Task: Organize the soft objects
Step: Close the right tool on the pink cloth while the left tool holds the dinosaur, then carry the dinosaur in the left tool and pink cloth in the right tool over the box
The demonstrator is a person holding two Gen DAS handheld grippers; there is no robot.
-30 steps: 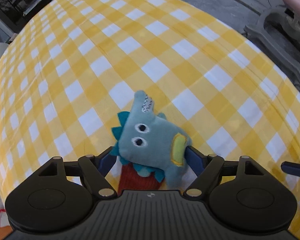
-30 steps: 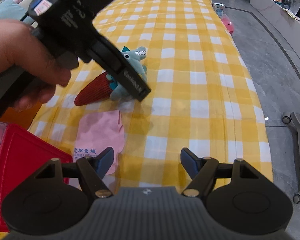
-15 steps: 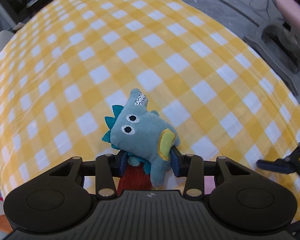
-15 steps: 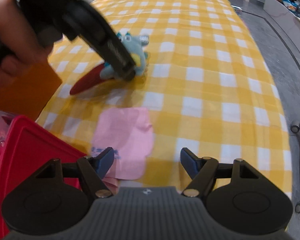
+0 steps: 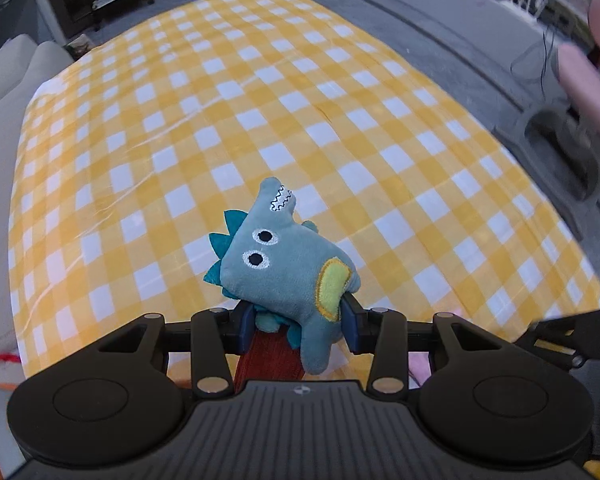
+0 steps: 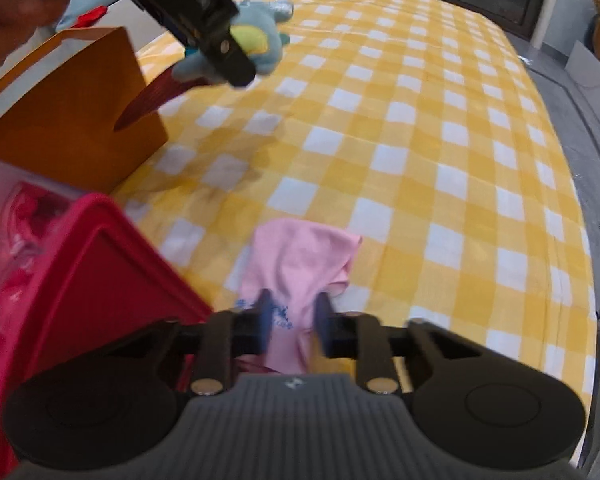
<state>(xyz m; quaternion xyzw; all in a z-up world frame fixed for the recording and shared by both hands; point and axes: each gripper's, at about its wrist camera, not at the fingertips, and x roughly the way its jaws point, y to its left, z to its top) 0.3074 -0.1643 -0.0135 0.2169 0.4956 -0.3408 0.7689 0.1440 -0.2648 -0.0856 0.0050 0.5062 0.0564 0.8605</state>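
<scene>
My left gripper (image 5: 296,322) is shut on a teal plush dinosaur (image 5: 284,268) with a yellow belly patch and a red corduroy tail (image 5: 268,356), held above the yellow checked tablecloth (image 5: 260,100). In the right wrist view the same plush (image 6: 252,40) hangs in the air at upper left, clamped in the left gripper (image 6: 220,46). My right gripper (image 6: 290,322) is shut on a pink cloth (image 6: 300,256) with blue print, bunched between its pads at the table's near edge.
A red box lid (image 6: 100,280) and a clear bin with pink items (image 6: 8,232) stand at the near left. An orange box (image 6: 72,112) stands behind them. Grey floor and a trolley base (image 5: 560,148) lie right of the table.
My left gripper closed on the plush and lifted it off the table. My right gripper moved left over the pink cloth and shut on it.
</scene>
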